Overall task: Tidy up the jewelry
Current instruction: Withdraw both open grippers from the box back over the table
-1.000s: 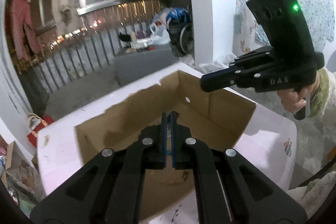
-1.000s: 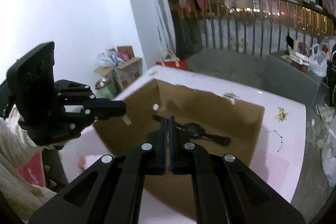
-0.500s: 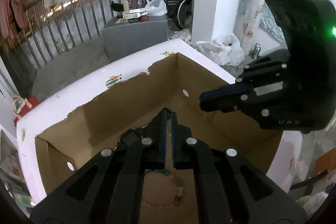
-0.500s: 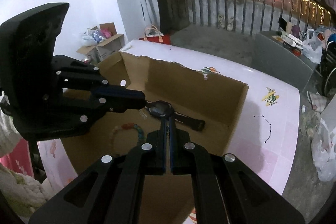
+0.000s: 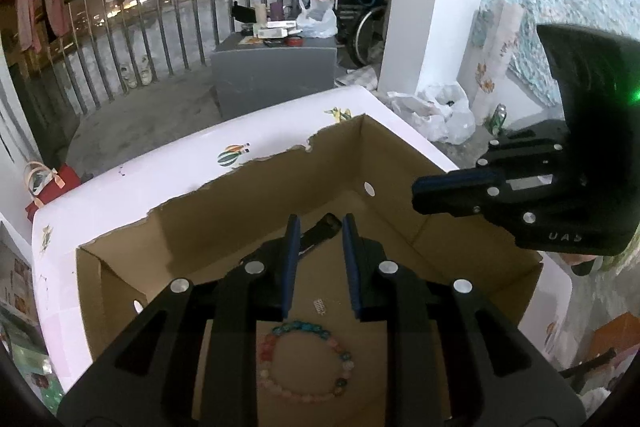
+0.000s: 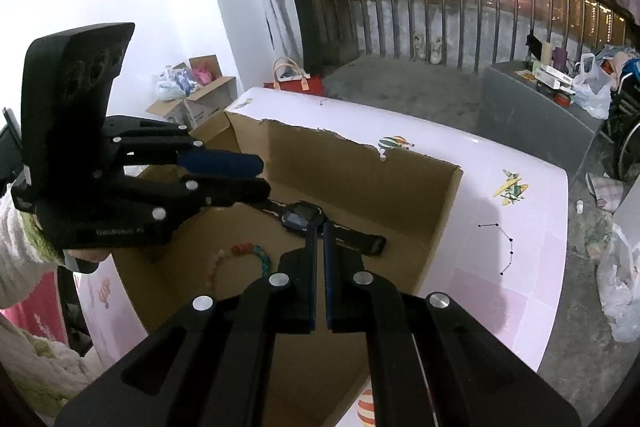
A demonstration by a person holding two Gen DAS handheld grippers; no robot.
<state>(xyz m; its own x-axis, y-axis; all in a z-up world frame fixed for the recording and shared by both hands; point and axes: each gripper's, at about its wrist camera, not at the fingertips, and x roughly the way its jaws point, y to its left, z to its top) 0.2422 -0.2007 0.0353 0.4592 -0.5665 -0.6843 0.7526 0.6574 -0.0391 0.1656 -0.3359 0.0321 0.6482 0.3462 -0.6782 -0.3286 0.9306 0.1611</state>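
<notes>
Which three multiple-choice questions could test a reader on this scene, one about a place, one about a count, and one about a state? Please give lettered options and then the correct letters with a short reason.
1. Where does the bead bracelet lie?
A. On the floor of the cardboard box
B. On the pink table outside the box
C. Between the fingers of a gripper

2. How many jewelry items show inside the box?
A. One
B. Two
C. Four

3. In what state is the left gripper?
A. Shut on the bracelet
B. Shut on the watch
C. Open, holding nothing

Answers
1: A, since the bracelet rests flat on the brown box floor, below the left gripper.
2: B, since only the bracelet and the black watch lie there in the right wrist view.
3: C, since a clear gap shows between its blue pads and nothing sits in it; its jaws have just been opening.
</notes>
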